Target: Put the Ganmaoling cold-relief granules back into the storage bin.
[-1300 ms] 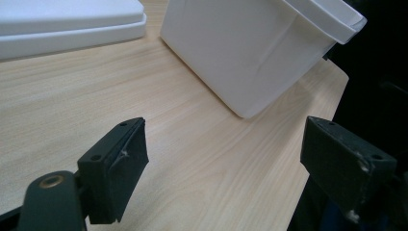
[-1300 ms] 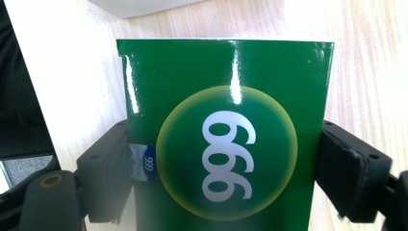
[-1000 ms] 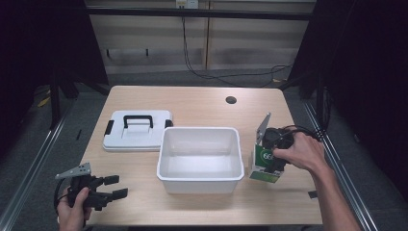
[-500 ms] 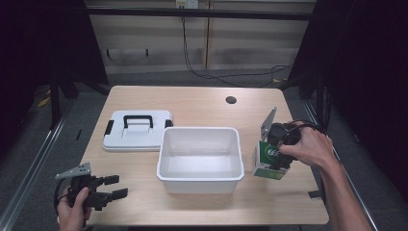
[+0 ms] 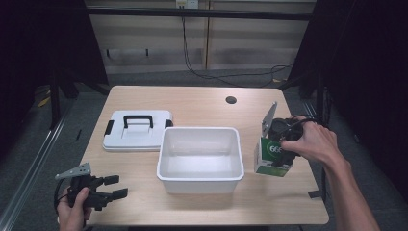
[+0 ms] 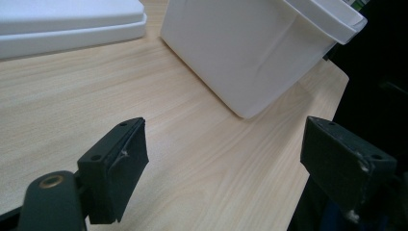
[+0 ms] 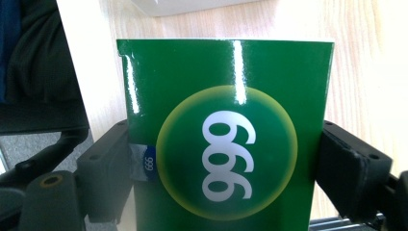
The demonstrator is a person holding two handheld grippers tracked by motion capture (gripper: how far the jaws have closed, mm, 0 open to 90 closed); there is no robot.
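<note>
A green box (image 5: 269,156) with a white "999" in a yellow circle stands to the right of the white bin (image 5: 199,139), near the table's right edge. My right gripper (image 5: 283,144) is shut on it. In the right gripper view both black pads press the sides of the green box (image 7: 226,96), which sits between the jaws of the right gripper (image 7: 226,159). My left gripper (image 5: 109,187) rests at the table's front left corner, open and holding nothing. The left gripper (image 6: 226,149) looks along the wood toward the white bin (image 6: 250,53).
A white lid with a black handle (image 5: 137,131) lies flat left of the bin. The light wooden table (image 5: 192,103) has a small round hole (image 5: 231,100) at the back right. Dark floor and cables lie beyond the far edge.
My right hand and the green box have shifted slightly to the right, away from the bin. The left gripper has stayed where it was.
</note>
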